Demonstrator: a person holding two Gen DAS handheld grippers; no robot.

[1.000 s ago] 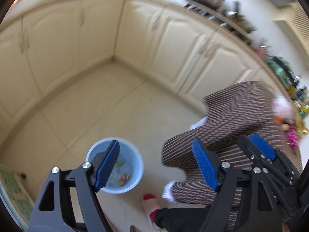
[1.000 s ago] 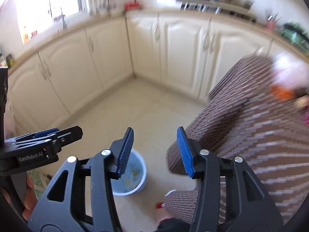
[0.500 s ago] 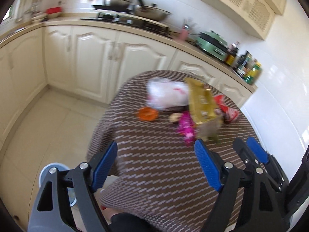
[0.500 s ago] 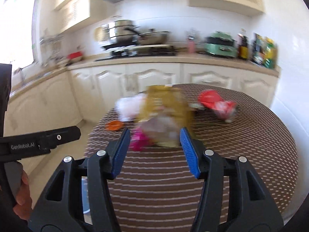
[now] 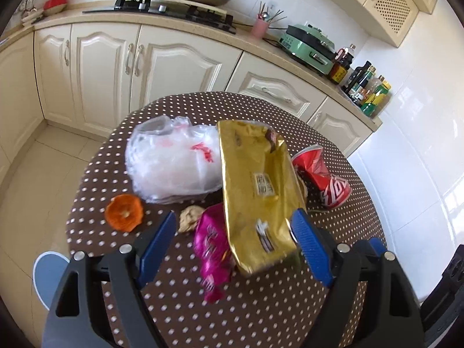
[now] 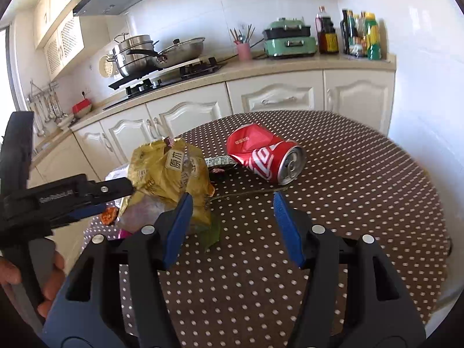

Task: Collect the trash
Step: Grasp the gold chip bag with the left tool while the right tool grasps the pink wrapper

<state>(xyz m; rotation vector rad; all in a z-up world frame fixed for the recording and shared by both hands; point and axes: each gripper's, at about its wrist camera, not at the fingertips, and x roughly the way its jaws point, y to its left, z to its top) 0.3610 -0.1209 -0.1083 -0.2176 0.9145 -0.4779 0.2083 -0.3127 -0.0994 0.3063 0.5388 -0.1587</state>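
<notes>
Your left gripper (image 5: 233,236) hangs open over the gold snack bag (image 5: 258,191); pink wrapper (image 5: 211,246) just left of the bag, crushed can (image 5: 322,175) right.

Your right gripper (image 6: 230,220), jaws opening and empty, faces the can (image 6: 265,155), right of that bag (image 6: 171,178).

On your round table (image 6: 362,174) the right half and near edge are bare cloth, open for a gripper to pass. A crushed can (image 6: 265,156) lies at centre. Left of it the gold bag (image 5: 258,185), plastic bag (image 5: 174,162), pink wrapper (image 5: 211,246) and orange peel (image 5: 124,212) crowd together, touching or nearly so.
</notes>
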